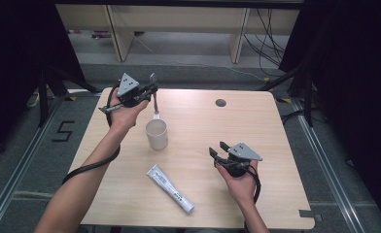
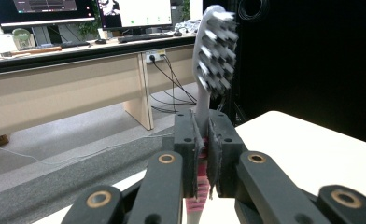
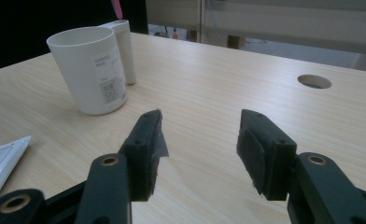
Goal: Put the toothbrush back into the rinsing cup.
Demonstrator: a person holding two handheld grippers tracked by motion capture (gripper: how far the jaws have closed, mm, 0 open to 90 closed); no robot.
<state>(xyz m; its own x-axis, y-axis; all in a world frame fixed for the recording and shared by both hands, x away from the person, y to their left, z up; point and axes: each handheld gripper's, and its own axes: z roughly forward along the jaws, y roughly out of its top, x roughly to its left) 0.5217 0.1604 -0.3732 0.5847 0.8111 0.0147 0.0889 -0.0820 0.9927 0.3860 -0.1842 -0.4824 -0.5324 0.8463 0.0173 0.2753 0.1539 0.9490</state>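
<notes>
From above, we see the left hand-held gripper (image 1: 152, 89) near the surface's (image 1: 271, 126) far left corner, clamped on a toothbrush (image 1: 155, 101) above a white mug (image 1: 157, 134); a toothpaste tube (image 1: 169, 188) lies toward the near edge. In the left gripper view, its jaws pinch the toothbrush (image 2: 211, 60) handle. In the right gripper view, the right hand-held gripper (image 3: 200, 140) gapes empty.

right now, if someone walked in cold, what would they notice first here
The left gripper, raised over the table's far left, is shut on a toothbrush with its bristled head up. Below it stands a white cup with a small holder behind. The right gripper rests open at the near right, and a toothpaste tube lies at the front.
</notes>
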